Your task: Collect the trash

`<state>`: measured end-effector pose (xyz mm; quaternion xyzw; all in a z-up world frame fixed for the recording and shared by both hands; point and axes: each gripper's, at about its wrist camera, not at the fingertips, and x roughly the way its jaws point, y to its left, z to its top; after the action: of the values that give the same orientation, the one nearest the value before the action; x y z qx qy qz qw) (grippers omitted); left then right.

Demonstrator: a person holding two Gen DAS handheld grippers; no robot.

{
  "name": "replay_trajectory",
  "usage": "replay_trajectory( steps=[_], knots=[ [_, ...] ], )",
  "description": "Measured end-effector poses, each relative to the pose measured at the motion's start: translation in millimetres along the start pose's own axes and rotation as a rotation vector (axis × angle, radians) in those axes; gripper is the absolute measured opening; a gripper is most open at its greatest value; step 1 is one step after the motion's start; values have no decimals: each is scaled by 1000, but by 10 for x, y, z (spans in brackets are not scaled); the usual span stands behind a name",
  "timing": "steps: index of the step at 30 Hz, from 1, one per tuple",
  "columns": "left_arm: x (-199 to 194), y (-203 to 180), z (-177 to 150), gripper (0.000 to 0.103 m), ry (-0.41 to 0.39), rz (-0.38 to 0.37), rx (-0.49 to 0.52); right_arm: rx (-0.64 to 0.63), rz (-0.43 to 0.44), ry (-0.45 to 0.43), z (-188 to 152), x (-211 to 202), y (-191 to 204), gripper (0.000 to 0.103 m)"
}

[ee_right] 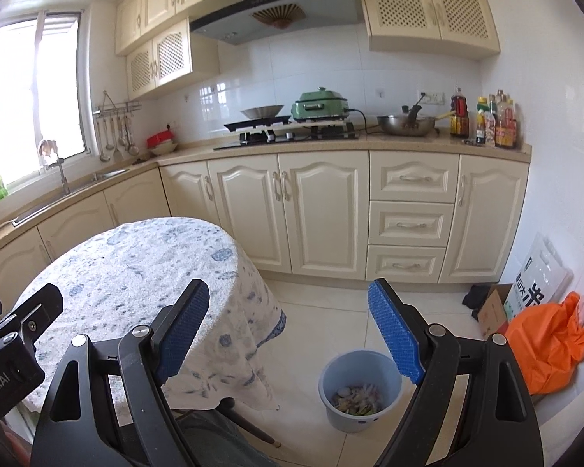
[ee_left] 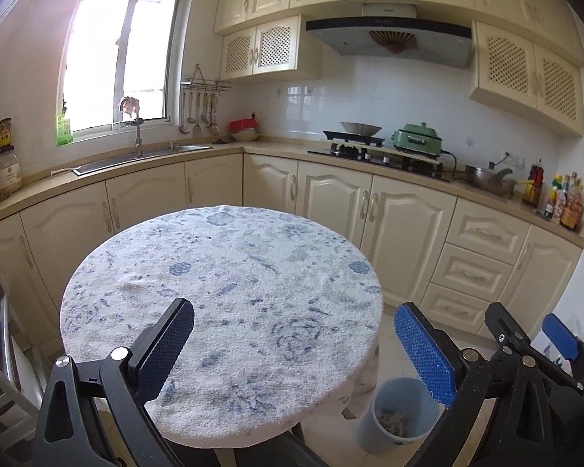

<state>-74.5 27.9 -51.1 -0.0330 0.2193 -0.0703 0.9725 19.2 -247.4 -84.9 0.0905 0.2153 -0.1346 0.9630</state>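
Left wrist view: set close above the near edge of the round worktop in blue-flecked white cloth (ee_left: 222,272), facing slightly downward across it toward the cream cabinet run. Right wrist view: set beside that worktop (ee_right: 136,272), aimed over the pale tiled floor (ee_right: 323,311). Shared: the worktop, pale blue plastic bin of scraps (ee_left: 399,414) (ee_right: 360,387), black stove (ee_left: 354,142) (ee_right: 288,128), steel sink (ee_left: 144,159) (ee_right: 97,177).

In the left wrist view, a blue claw pad hides part of the bin (ee_left: 385,424), and its scraps are too small to name. The right claw (ee_left: 525,334) is cut off at the edge. Labels on the bottles (ee_right: 494,120) cannot be read.
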Motion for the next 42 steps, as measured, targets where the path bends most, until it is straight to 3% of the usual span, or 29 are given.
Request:
replay_trajectory(
  steps=[7, 17, 32, 42],
  knots=[
    [-108, 80, 27, 102, -36, 30, -2, -13, 21, -50, 48, -75, 94, 88],
    [-11, 196, 14, 102, 2, 26, -21, -51, 23, -83, 68, -154, 189, 92],
    [120, 99, 35, 102, 48, 21, -11, -43, -7, -51, 48, -62, 119, 94],
    [92, 25, -17, 102, 32, 20, 2, -42, -2, -34, 31, -36, 97, 95]
  ],
)
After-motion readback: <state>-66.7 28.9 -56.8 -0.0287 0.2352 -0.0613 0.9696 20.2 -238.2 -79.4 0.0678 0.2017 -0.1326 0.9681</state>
